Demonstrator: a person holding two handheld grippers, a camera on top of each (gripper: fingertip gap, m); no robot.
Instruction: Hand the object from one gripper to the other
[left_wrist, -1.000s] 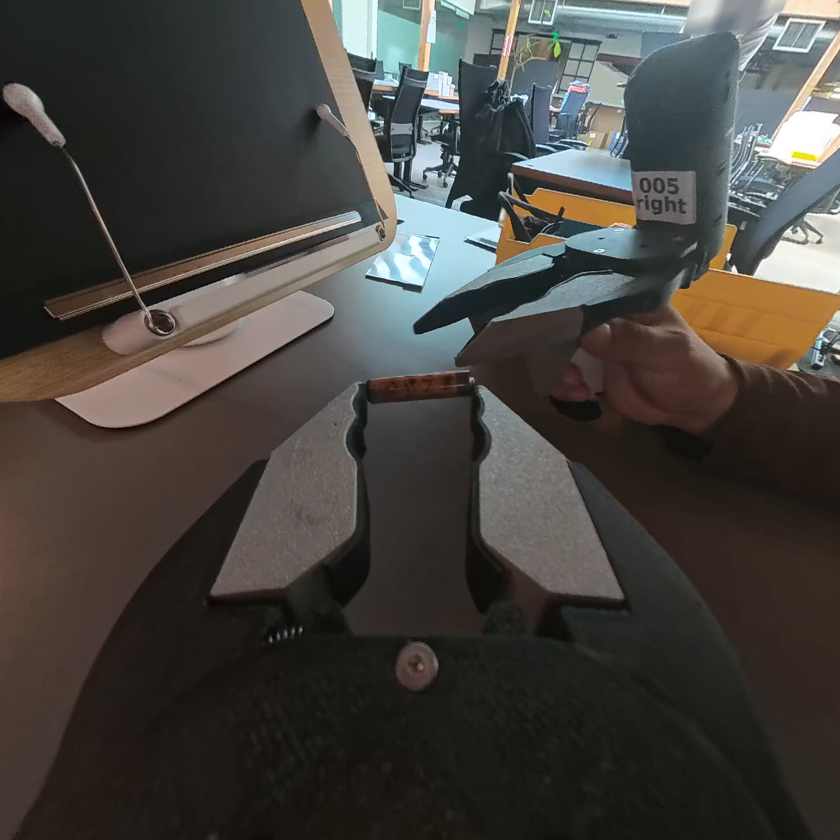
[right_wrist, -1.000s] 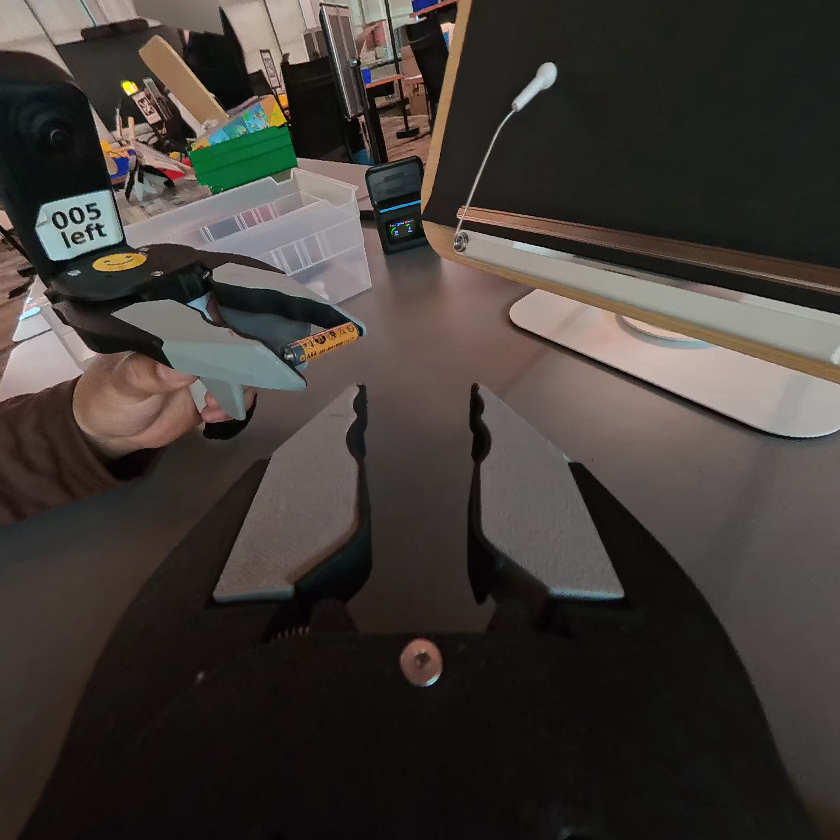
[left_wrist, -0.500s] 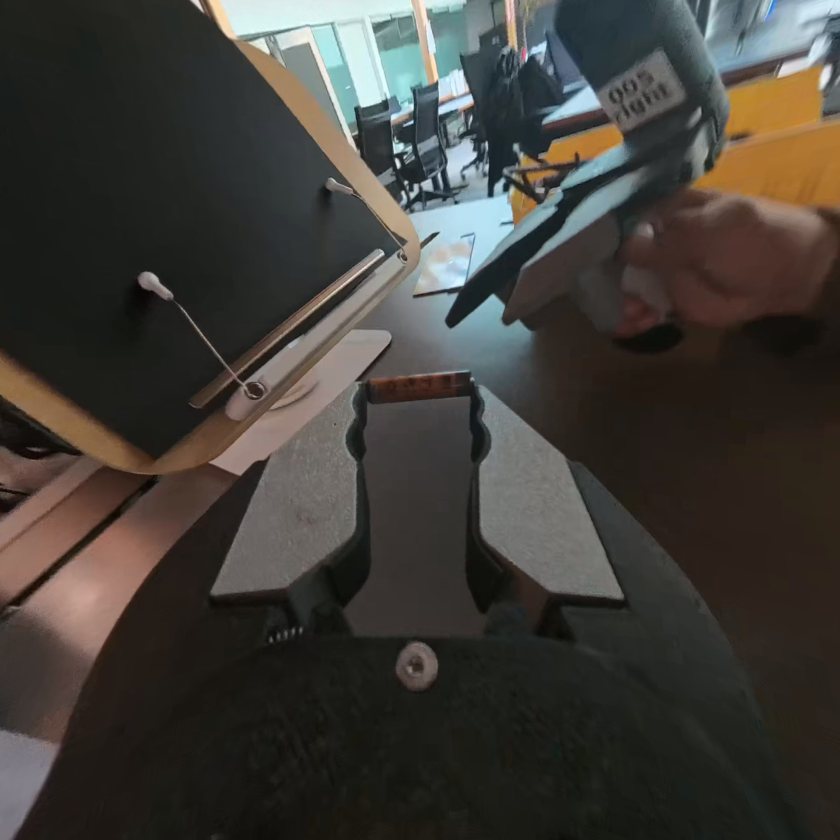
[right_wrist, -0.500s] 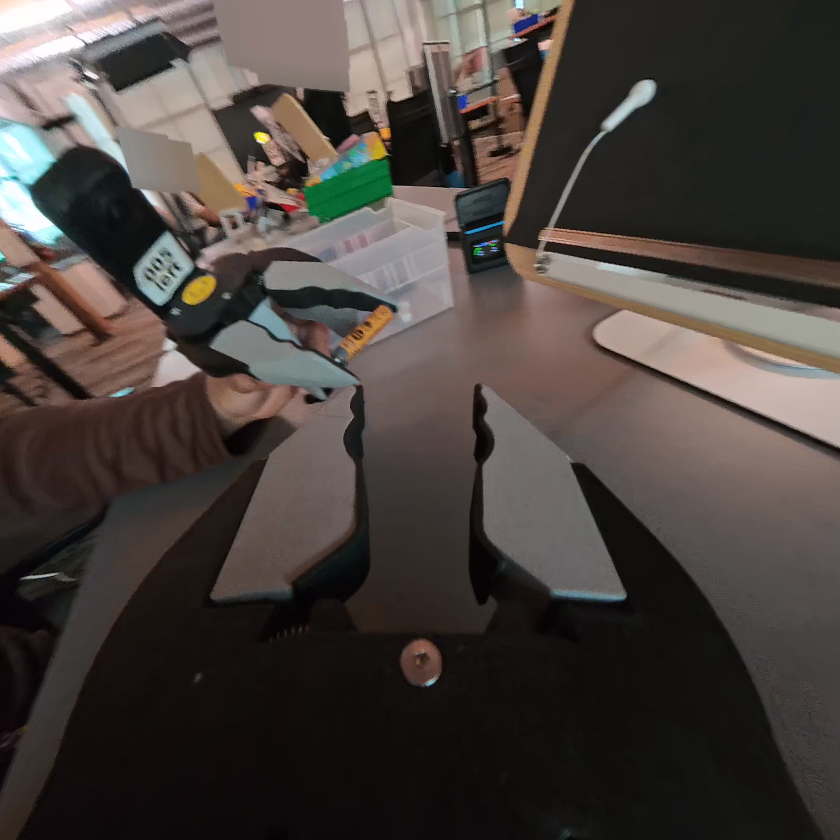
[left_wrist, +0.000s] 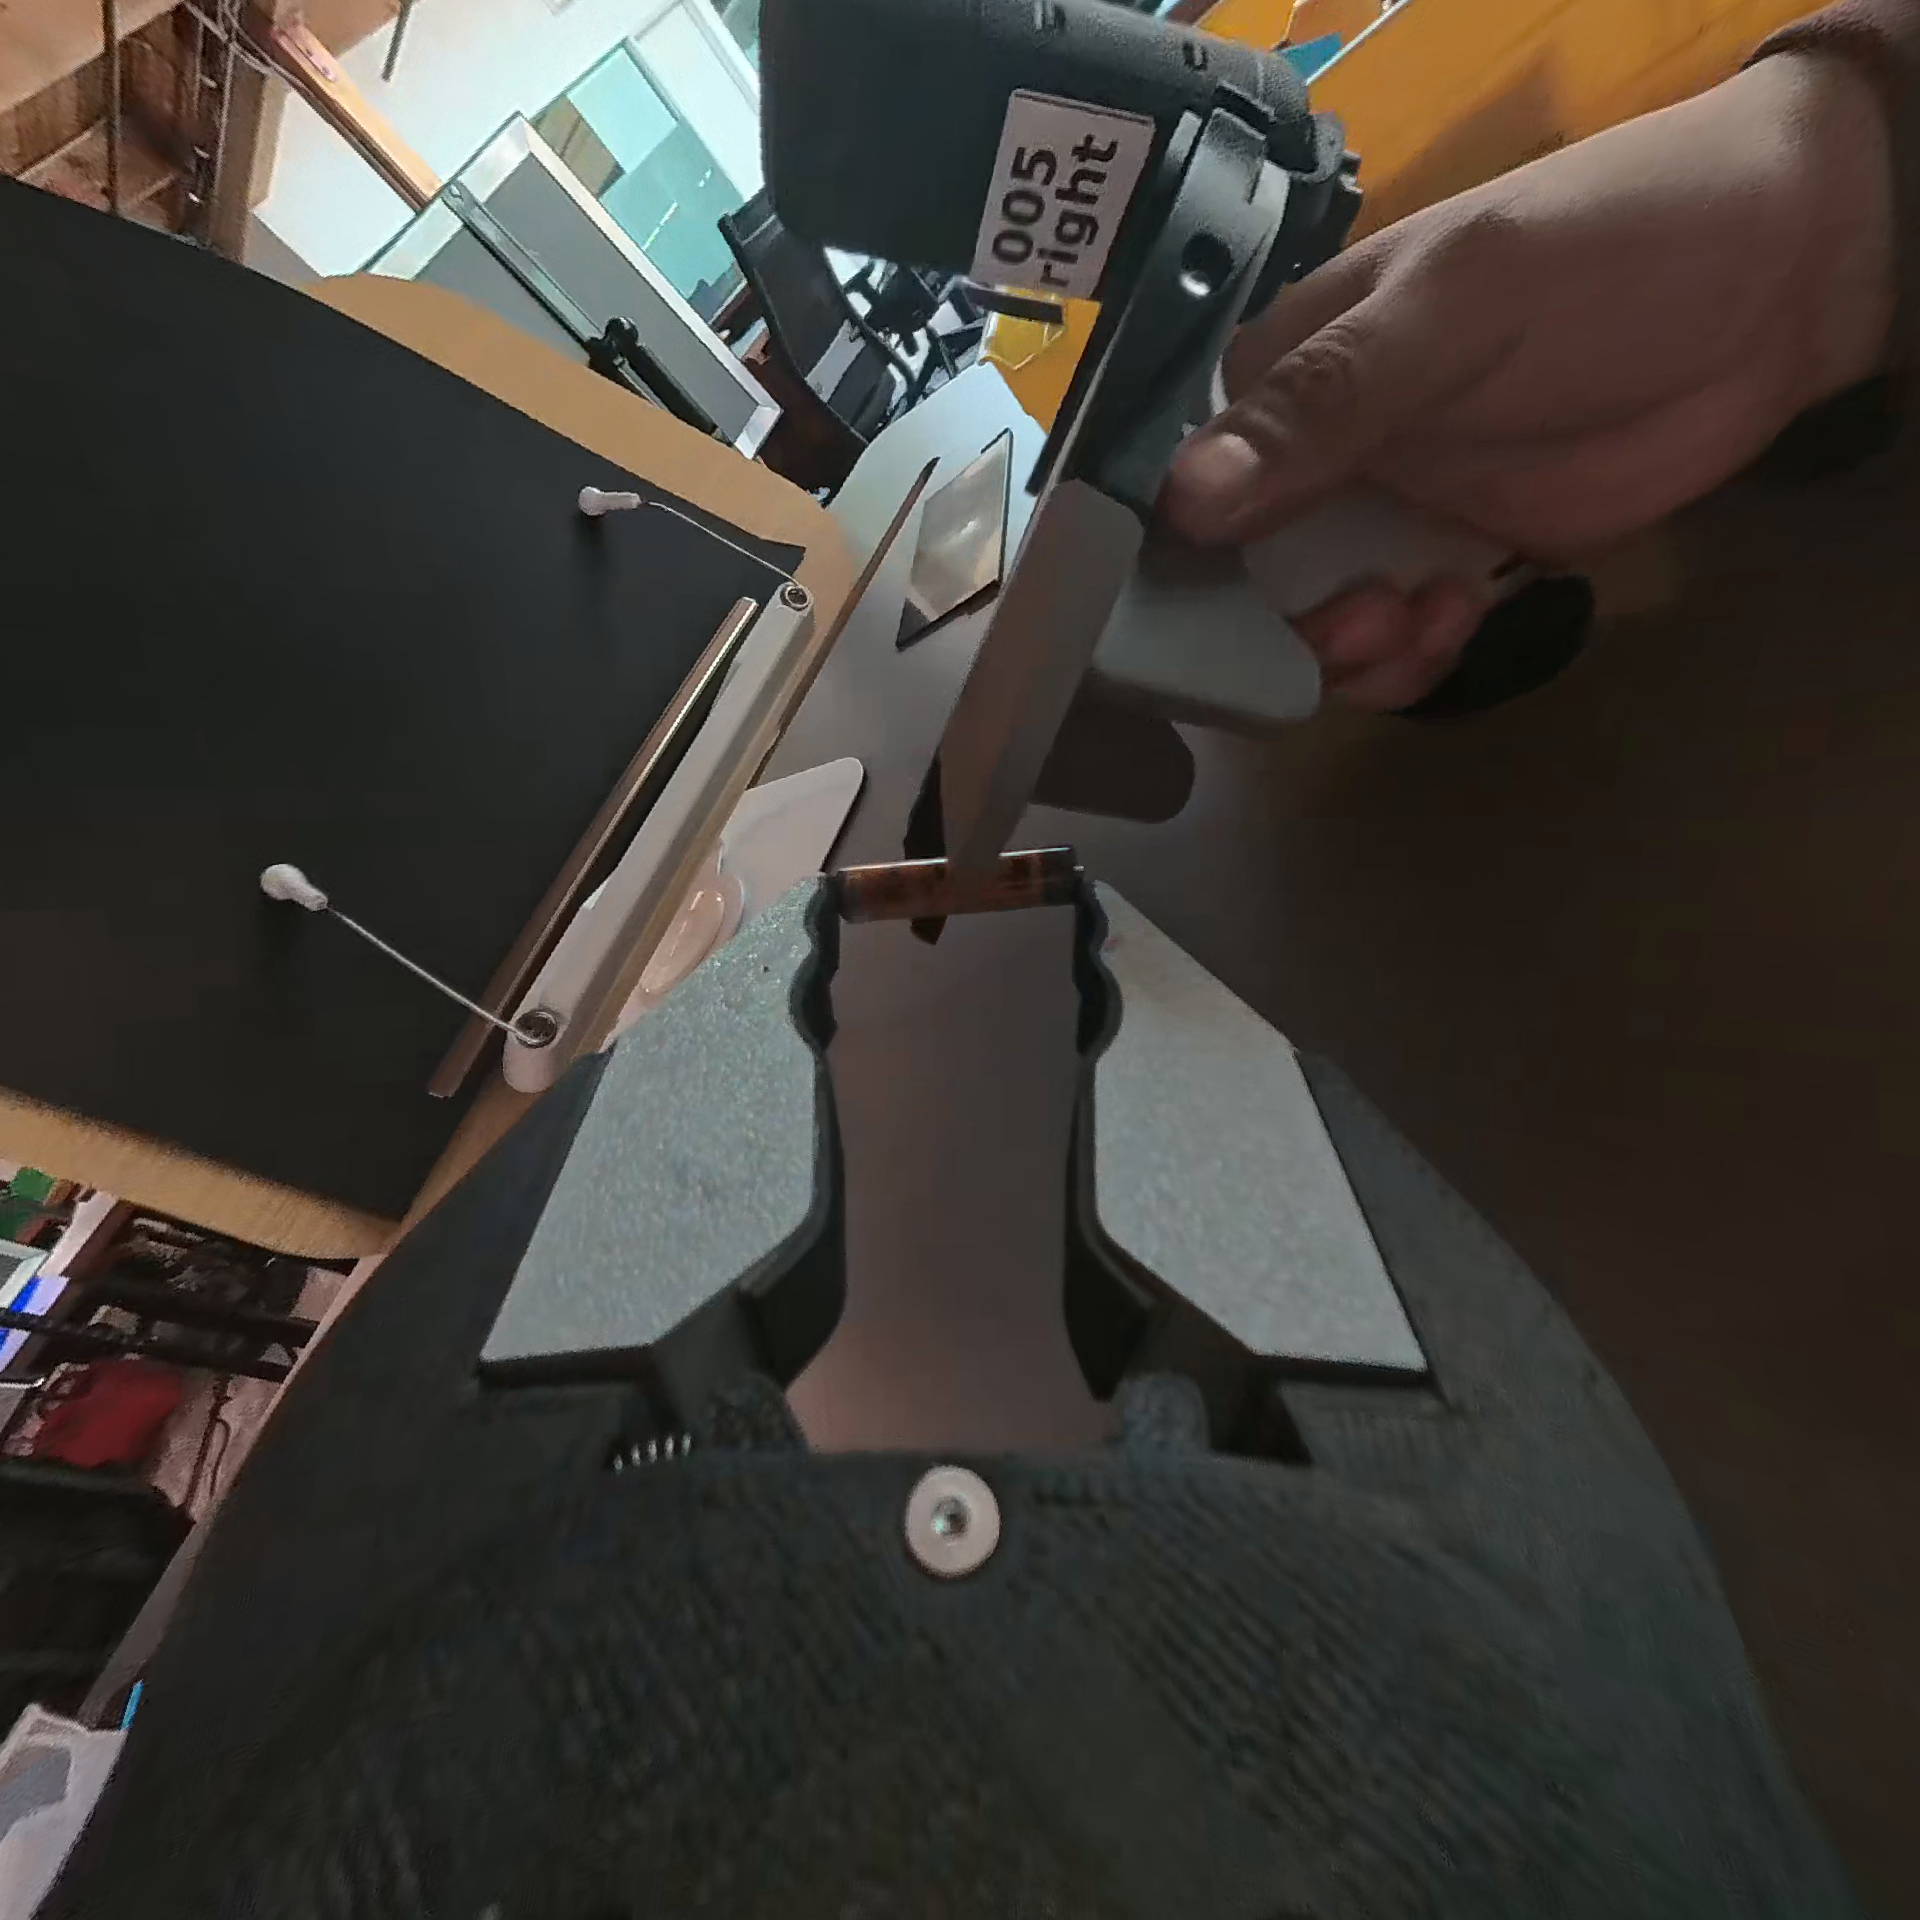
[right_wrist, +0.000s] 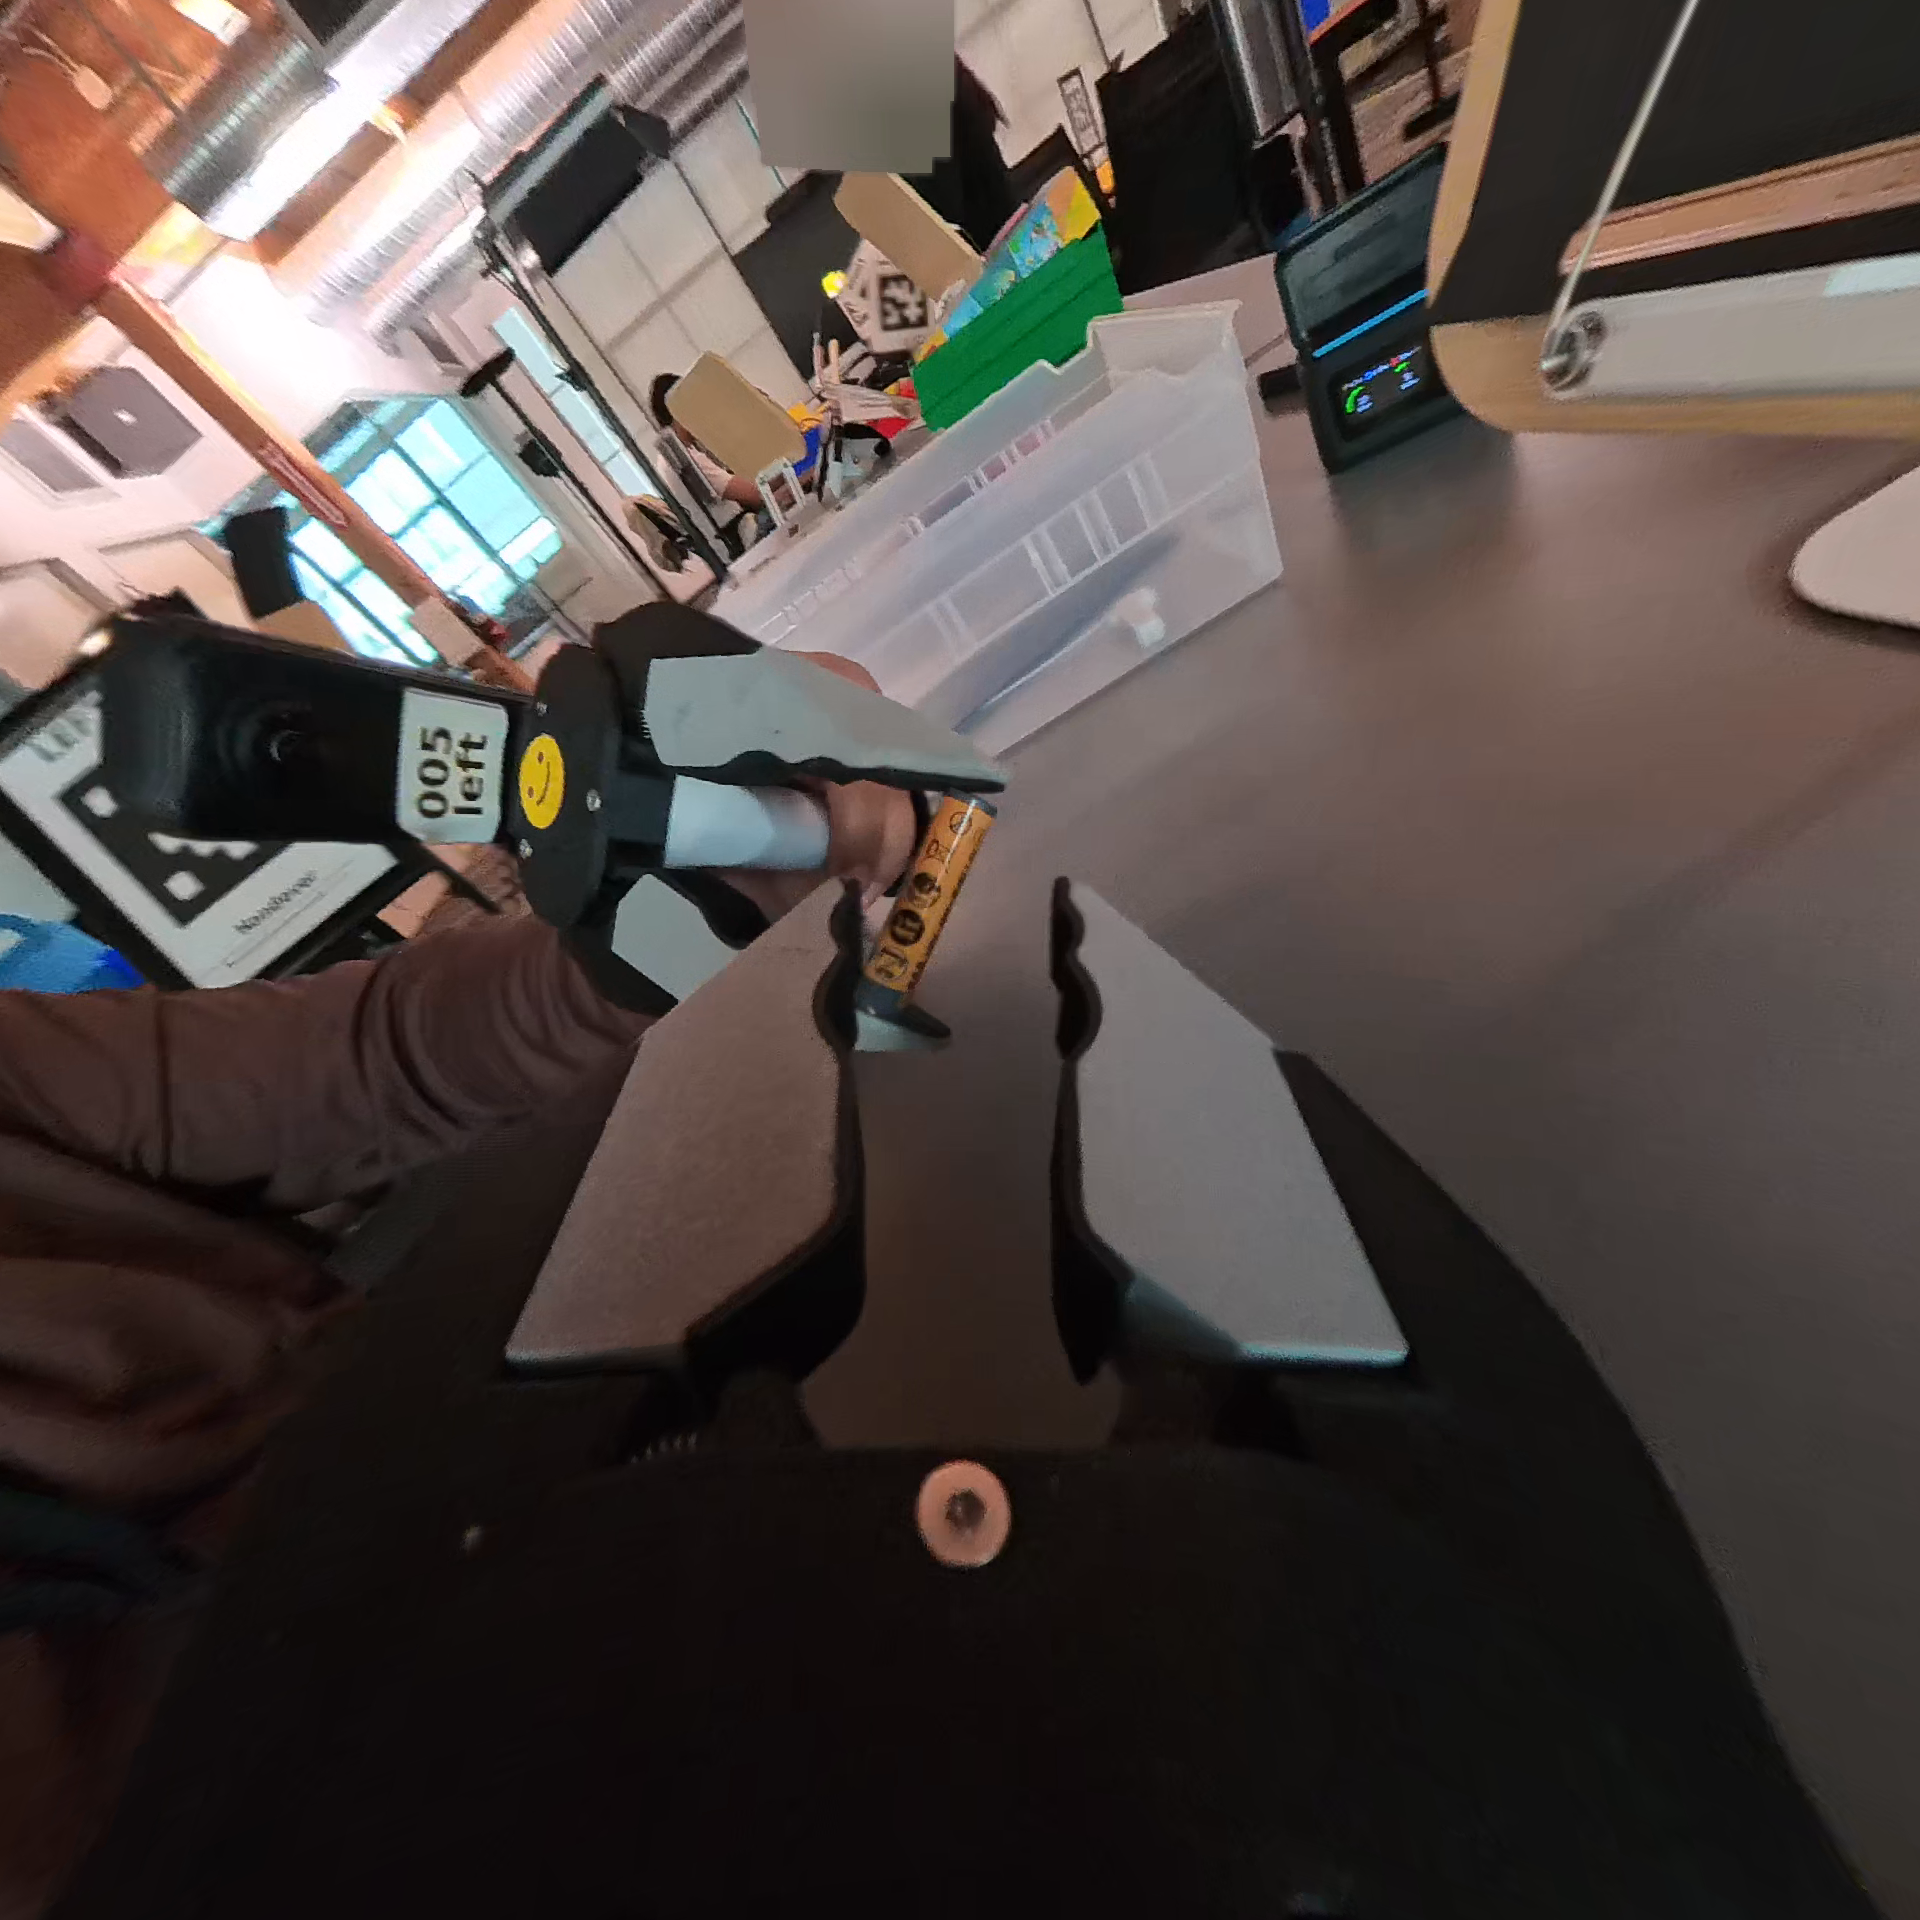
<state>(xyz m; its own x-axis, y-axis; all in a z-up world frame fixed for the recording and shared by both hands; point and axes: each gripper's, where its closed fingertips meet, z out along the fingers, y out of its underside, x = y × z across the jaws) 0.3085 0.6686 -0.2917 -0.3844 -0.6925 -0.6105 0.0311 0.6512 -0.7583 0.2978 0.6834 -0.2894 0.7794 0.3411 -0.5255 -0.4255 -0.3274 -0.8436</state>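
- Gripping a small battery (left_wrist: 956, 896) end to end, the left gripper (left_wrist: 956, 914) pinches it between its two fingertips at frame centre of the left wrist view.
- In the right wrist view that battery (right_wrist: 928, 902) stands nearly upright, orange with dark markings, just left of centre.
- The right gripper (right_wrist: 951, 961) has its fingers parted, the battery lying in the gap near the left finger (right_wrist: 717, 1132); whether they touch is unclear.
- From the left wrist view, the right gripper's (left_wrist: 940, 914) fingers come down from the upper right and straddle the battery's middle.
- A hand (left_wrist: 1538, 395) at upper right holds that gripper.
- A black board on a white stand (left_wrist: 343, 727) fills the left side.
- A clear plastic bin (right_wrist: 1049, 540) sits on the dark desk (right_wrist: 1507, 831) above centre.
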